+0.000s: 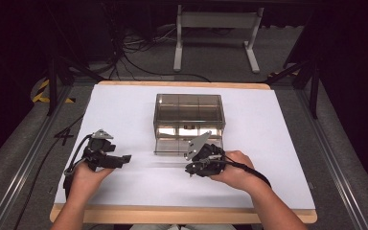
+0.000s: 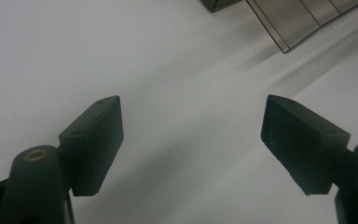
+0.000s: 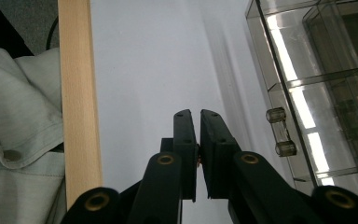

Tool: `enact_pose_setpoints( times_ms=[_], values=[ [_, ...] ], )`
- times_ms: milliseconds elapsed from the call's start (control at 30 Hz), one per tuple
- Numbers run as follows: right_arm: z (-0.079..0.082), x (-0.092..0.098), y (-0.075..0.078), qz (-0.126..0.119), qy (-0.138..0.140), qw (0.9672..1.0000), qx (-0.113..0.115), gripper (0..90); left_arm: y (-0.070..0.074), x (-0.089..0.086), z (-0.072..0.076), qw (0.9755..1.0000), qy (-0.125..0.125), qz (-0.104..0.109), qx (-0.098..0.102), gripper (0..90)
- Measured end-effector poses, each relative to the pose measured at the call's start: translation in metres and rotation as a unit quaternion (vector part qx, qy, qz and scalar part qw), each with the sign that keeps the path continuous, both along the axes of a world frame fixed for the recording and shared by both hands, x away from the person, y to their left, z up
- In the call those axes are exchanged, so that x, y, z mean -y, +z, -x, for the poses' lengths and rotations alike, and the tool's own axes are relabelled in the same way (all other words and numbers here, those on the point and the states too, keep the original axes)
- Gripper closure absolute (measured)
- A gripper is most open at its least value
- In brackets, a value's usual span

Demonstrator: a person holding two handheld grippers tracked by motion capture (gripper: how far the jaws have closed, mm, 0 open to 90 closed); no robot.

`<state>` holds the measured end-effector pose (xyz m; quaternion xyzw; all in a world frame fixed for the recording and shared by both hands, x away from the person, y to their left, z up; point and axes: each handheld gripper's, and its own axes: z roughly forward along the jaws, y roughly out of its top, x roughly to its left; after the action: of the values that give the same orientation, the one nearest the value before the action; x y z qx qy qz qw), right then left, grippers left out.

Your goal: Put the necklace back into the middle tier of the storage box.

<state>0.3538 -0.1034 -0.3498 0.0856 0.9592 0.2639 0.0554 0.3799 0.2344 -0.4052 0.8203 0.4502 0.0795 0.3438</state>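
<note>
Up on the high view, a smoky clear drawer box [image 1: 189,115] sits in the middle of the white table cover [image 1: 124,105], its front facing the person. The lowest drawer [image 1: 184,145] is pulled out a little toward the near edge. No brand, no label, no lettering readable on the box or on either gripper; the drawer fronts throw bright glare and nothing more.

Right gripper [image 1: 190,171] sits just in front of that drawer, at its right corner, held in the right hand [image 1: 235,170], the grey plate on top tilted up. In the right gripper view the two black jaws are pressed together, clenched on nothing that can be made out, hovering over bare white cover. The drawer box [image 3: 317,84] runs up the right side there, with a small clear knob handle [image 3: 280,132] sticking out of a drawer front, just beside the jaws but apart from them. The wooden table edge [image 3: 77,93] runs down the left, pale cloth beyond it.

Left gripper [image 1: 126,158] rests well to the left of the box, in the left hand [image 1: 86,177], pointing toward the table's middle. The left gripper view shows its jaws spread wide, released, plain white cover between them, and a corner of the drawer box [image 2: 307,21] at the top right, well apart.
</note>
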Motion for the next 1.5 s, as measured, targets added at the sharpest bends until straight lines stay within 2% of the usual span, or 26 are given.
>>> enact_pose_setpoints(
  times_ms=[400, 833, 1500],
  values=[
    [-0.005, -0.001, 0.011, -0.002, -0.012, 0.9999, 0.004, 85.4, 0.000, 0.000, 0.000, 1.0000, 0.000, 0.000, 0.000, 21.6],
    [-0.012, -0.002, 0.017, -0.011, -0.029, 0.9995, 0.007, 85.7, 0.000, 0.000, -0.001, 1.0000, -0.001, -0.001, 0.000, 21.6],
    [-0.023, -0.002, 0.028, -0.032, -0.068, 0.9970, 0.016, 85.7, 0.000, -0.001, 0.000, 1.0000, 0.000, 0.000, 0.000, 21.6]
  ],
)
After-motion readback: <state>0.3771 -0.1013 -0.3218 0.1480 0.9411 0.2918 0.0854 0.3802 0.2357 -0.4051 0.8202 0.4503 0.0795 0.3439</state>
